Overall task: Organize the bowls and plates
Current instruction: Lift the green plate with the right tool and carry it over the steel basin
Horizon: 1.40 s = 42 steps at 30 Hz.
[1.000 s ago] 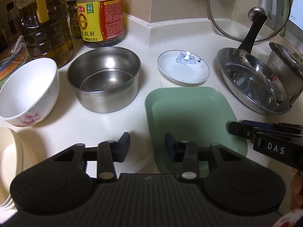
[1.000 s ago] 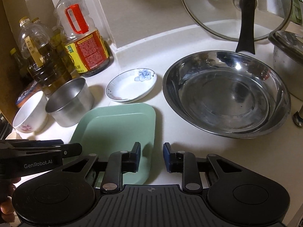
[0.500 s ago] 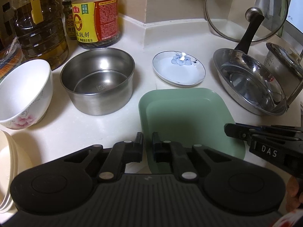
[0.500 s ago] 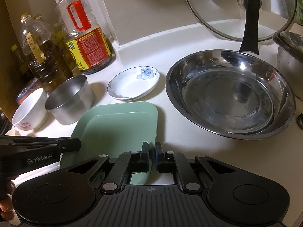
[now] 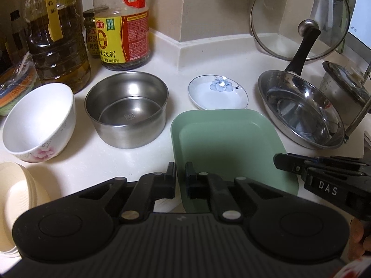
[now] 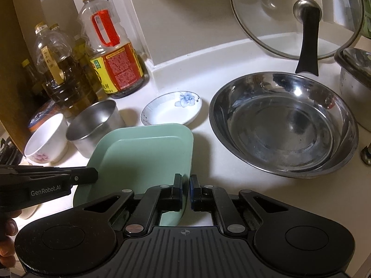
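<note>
A green square plate (image 5: 222, 146) (image 6: 148, 153) lies on the white counter. My left gripper (image 5: 180, 176) is shut on its near left rim. My right gripper (image 6: 185, 185) is shut on its near right rim. The right gripper also shows in the left wrist view (image 5: 287, 162), and the left gripper in the right wrist view (image 6: 90, 175). Behind the plate are a small white saucer with a blue flower (image 5: 218, 92) (image 6: 171, 108), a steel bowl (image 5: 127, 108) (image 6: 92, 125) and a white floral bowl (image 5: 39, 122) (image 6: 45, 139).
A steel pan with a black handle (image 5: 301, 108) (image 6: 283, 125) sits to the right, a glass lid (image 6: 296, 16) behind it. Oil and sauce bottles (image 5: 123, 23) stand at the back left. Cream plates (image 5: 14, 185) are stacked at the left edge. A steel pot (image 5: 343, 92) stands far right.
Both grippers have closed from open onto the green plate's near rims. Both have moved slightly forward.
</note>
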Available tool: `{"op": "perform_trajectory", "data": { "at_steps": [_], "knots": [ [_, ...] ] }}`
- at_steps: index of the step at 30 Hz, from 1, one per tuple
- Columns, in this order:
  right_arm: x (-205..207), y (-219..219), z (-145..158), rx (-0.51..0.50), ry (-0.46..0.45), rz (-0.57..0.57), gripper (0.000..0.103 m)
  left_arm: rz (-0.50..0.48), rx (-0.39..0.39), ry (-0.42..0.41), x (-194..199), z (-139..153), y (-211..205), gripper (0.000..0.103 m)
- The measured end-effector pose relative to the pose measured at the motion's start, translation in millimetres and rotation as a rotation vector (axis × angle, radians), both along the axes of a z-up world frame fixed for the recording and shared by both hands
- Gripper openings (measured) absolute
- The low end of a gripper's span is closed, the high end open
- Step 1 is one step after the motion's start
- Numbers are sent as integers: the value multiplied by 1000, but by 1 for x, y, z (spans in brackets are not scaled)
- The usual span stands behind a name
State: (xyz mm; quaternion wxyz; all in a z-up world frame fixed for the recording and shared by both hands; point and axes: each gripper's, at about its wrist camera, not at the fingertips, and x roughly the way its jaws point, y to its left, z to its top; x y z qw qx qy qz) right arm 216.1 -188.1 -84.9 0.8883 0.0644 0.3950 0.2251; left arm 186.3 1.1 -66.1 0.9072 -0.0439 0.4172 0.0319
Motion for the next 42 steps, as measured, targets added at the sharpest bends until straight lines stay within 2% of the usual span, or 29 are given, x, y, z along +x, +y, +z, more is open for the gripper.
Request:
{"op": "perform_trajectory", "data": {
  "at_steps": [8, 18, 32, 42],
  "knots": [
    [-6, -8, 10, 10, -21, -20, 6, -22, 4, -24, -1, 11, -7, 7],
    [-5, -30, 27, 14, -56, -89, 6, -93, 4, -70, 12, 26, -29, 7],
    [10, -72, 42, -5, -91, -248, 6, -230, -11, -119, 58, 36, -73, 7],
    [27, -95, 41, -36, -93, -339, 6, -299, -23, -117, 92, 31, -100, 7]
  ]
}}
